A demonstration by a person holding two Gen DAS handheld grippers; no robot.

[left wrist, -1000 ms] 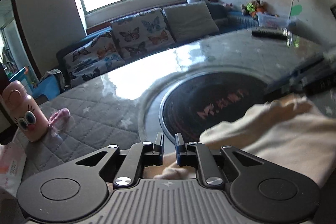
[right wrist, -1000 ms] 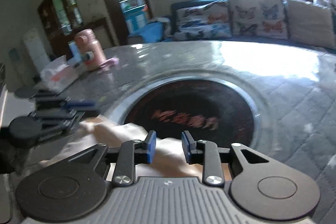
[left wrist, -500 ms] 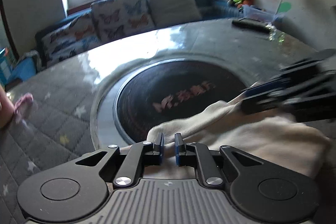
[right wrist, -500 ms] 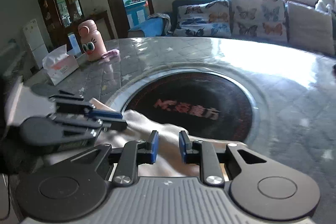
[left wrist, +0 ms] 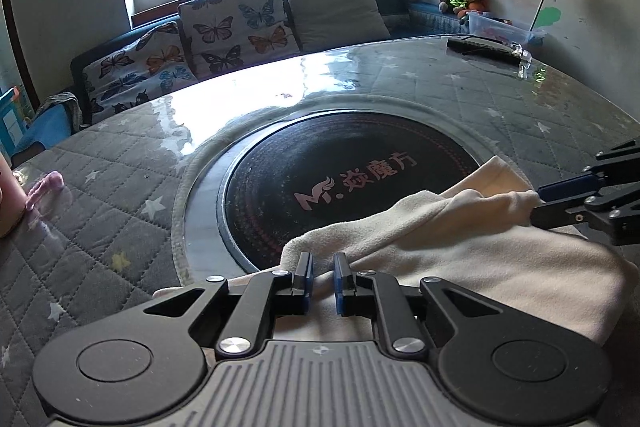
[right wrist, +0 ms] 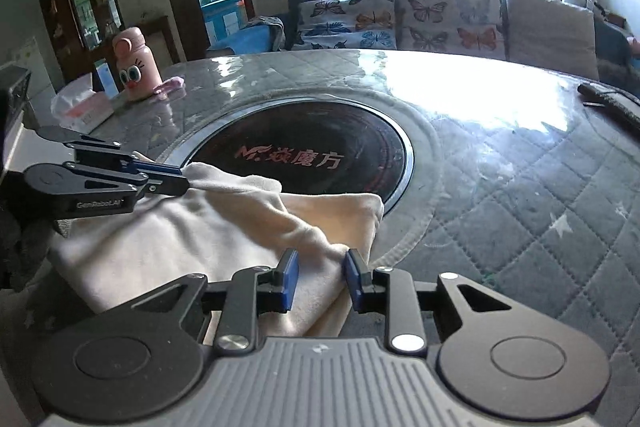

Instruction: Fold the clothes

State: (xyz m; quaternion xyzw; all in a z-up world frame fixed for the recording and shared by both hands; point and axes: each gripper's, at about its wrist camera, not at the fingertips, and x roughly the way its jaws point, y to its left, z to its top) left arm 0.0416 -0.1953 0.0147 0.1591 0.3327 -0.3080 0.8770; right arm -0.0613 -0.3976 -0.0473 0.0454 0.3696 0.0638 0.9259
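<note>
Cloth (left wrist: 460, 247) | lower right, folded edge pinched by both to carry over | left gripper (left wrist: 320, 277) clamps it | right gripper (right wrist: 318, 277) jaws just widened, cloth between

A: What moved? 
B: The cream cloth (left wrist: 460, 239) now spreads further over the black disc (left wrist: 320, 163), lower right. 
A: And the right tongs (right wrist: 318, 277)? 
B: Just been opening, cloth between; the pink bottle (right wrist: 136, 67) shifted upper left.

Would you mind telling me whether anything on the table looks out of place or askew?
The cream garment lies bunched, its far edge draped onto the black cooktop disc set in the table; a corner hangs askew beyond the rest. Nothing looks spilled or damaged.
</note>
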